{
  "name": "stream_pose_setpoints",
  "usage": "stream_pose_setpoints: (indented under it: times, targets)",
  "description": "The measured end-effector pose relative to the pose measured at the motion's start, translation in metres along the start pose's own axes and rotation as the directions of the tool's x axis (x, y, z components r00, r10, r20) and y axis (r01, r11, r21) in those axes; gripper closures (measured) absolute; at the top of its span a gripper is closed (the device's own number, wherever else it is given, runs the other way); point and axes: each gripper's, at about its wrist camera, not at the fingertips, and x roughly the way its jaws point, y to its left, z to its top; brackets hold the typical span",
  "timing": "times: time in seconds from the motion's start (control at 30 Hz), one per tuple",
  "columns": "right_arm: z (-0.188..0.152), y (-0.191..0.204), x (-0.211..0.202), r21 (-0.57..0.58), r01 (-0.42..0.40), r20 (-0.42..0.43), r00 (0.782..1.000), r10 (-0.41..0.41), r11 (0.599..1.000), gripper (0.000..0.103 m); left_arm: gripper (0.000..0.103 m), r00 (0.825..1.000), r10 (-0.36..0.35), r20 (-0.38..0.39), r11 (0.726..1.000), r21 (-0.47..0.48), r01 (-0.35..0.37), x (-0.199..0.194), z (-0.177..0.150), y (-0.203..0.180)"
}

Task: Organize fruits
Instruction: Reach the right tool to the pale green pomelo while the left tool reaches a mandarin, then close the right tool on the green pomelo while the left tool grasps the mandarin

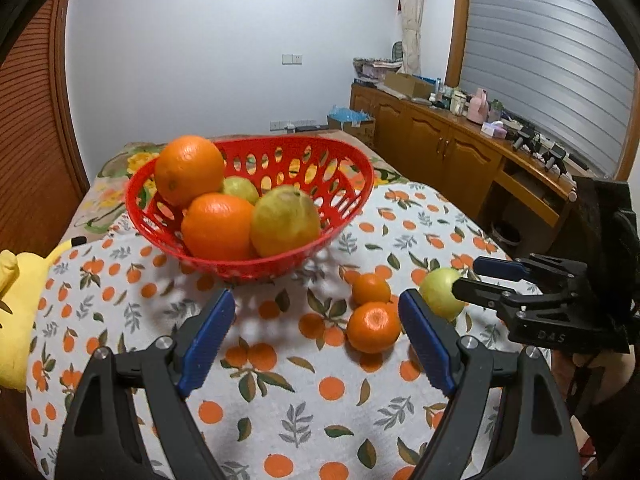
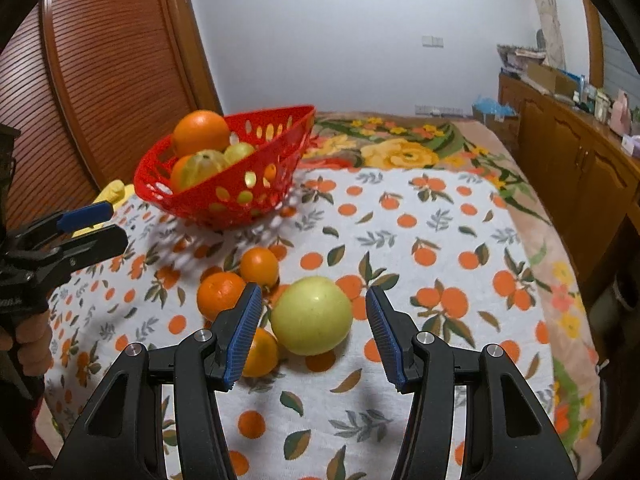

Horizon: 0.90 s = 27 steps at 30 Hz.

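Fruits sit partly in a red perforated basket (image 1: pixel 256 256) and partly loose on a cloth printed with oranges and leaves (image 1: pixel 280 400).

Left wrist view: the basket holds two large oranges (image 1: pixel 188 168), a yellow-green citrus fruit (image 1: pixel 285 220) and another green fruit behind them. In front of it, two mandarins (image 1: pixel 374 326) lie touching each other on the cloth. The left gripper (image 1: pixel 316 322) has its blue pads spread wide, with nothing between them; the nearer mandarin lies just beside the right-hand pad. At the right edge, the right gripper (image 1: pixel 476 278) reaches toward a green apple (image 1: pixel 440 292). Raised letters on its black body seem to read "DAS". A yellow plush toy (image 1: pixel 16 312) lies at the left edge, and a wooden sideboard (image 1: pixel 432 148) with clutter lines the far wall.

Right wrist view: the green apple (image 2: pixel 312 316) rests on the cloth between the right gripper's (image 2: pixel 314 334) parted pads, with gaps on both sides, so it is not gripped. This view reveals a third mandarin (image 2: pixel 262 354), half hidden behind the left-hand pad, plus the two others (image 2: pixel 220 294) beyond it. The basket (image 2: pixel 224 196) stands farther back to the left. The left gripper (image 2: pixel 86 226) appears at the left edge, held by a hand (image 2: pixel 32 344), its fingers apart. A floral blanket (image 2: pixel 404 148) covers the bed beyond the cloth.
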Motion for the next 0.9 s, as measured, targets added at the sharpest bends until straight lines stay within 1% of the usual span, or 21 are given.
stream_pose_setpoints:
  times: [0.3, 0.43, 0.57, 0.73, 0.8, 0.83, 0.9]
  targets:
    - [-0.003, 0.000, 0.021, 0.001, 0.007, -0.049, 0.999, -0.007, 1.000, 0.046, 0.019, 0.999, -0.004, -0.042, 1.000, -0.001, 0.004, 0.014, -0.009, -0.001]
    - [-0.006, -0.003, 0.028, 0.007, -0.007, -0.068, 0.998, 0.008, 1.000, 0.046, 0.019, 0.999, -0.008, -0.053, 1.000, -0.001, 0.008, 0.017, -0.012, -0.002]
    - [-0.007, -0.002, 0.029, -0.003, -0.006, -0.063, 0.998, 0.005, 1.000, 0.048, 0.019, 0.997, -0.006, -0.071, 1.000, 0.013, 0.007, 0.025, -0.014, -0.004]
    - [-0.009, 0.002, 0.030, -0.026, 0.009, -0.043, 0.999, -0.010, 1.000, 0.048, 0.019, 0.994, -0.035, -0.105, 0.999, 0.013, 0.037, 0.037, -0.017, -0.007]
    - [-0.010, 0.002, 0.029, -0.029, 0.010, -0.040, 0.999, -0.011, 1.000, 0.048, 0.026, 0.992, -0.049, -0.114, 0.998, 0.025, 0.052, 0.041, -0.018, -0.011]
    - [-0.010, 0.003, 0.029, -0.027, 0.010, -0.042, 0.999, -0.011, 1.000, 0.048, 0.027, 0.991, -0.054, -0.119, 0.998, 0.032, 0.059, 0.043, -0.018, -0.013]
    - [-0.010, 0.003, 0.029, -0.028, 0.012, -0.043, 0.999, -0.013, 1.000, 0.048, 0.036, 0.988, -0.069, -0.140, 0.996, 0.041, 0.075, 0.048, -0.020, -0.017]
